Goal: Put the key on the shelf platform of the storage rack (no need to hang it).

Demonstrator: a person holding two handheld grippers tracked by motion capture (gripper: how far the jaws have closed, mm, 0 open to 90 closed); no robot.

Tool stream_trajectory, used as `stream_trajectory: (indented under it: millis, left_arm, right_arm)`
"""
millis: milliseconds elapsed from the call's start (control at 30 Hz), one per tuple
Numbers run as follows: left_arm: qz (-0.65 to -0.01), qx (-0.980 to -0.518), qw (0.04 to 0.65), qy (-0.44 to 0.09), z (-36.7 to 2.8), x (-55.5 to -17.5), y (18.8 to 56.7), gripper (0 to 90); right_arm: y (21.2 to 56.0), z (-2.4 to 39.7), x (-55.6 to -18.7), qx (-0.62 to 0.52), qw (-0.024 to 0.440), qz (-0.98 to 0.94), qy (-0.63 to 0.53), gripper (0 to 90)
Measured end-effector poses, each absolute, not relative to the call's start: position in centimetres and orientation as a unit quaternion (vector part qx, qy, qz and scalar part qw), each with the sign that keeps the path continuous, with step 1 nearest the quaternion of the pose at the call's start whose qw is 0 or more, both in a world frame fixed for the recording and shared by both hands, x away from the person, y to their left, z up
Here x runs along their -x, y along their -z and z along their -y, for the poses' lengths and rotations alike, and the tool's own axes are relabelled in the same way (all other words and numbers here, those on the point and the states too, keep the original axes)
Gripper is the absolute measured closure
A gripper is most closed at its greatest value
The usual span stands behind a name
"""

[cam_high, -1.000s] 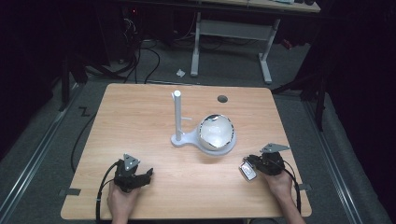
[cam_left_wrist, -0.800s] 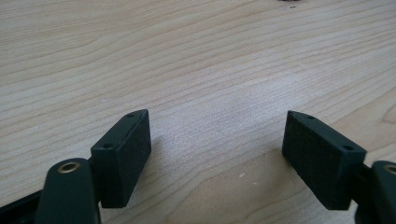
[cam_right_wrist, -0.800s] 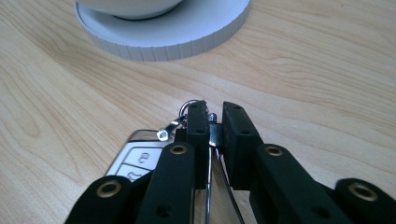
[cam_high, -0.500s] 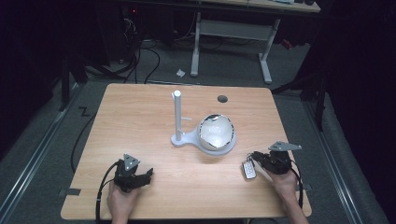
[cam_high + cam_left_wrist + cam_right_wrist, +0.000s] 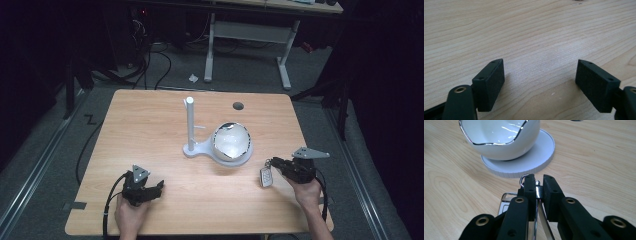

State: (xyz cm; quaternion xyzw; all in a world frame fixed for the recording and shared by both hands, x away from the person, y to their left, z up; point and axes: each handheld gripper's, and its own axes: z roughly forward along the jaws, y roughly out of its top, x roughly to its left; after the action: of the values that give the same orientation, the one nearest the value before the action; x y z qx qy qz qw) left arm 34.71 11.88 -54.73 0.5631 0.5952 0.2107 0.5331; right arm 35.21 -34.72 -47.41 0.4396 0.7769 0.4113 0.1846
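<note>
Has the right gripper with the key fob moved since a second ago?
Yes. The right gripper, shut on the key fob, has lifted it and shifted slightly right, away from the white bowl.

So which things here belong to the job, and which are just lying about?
In the job:
- right tool, shut on the key fob
- white bowl on the stand, nearest ahead

Lying about:
- left tool, open over bare table
- scrap on the floor

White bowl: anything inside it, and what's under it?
The white bowl looks empty where its inside shows; its near wall hides the bottom. Under it sits the round base of the white stand; the base's middle is covered.
</note>
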Motion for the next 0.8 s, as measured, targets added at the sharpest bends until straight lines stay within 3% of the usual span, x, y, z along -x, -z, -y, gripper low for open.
stream_trajectory:
  millis: [800]
  left_arm:
    - [-0.594,-0.564,0.534,-0.21,-11.9,-34.7,54.7,23.8]
  right_arm:
    - [43.8,34.0,-36.0,-0.434,0.18,-0.762,-0.446,82.4]
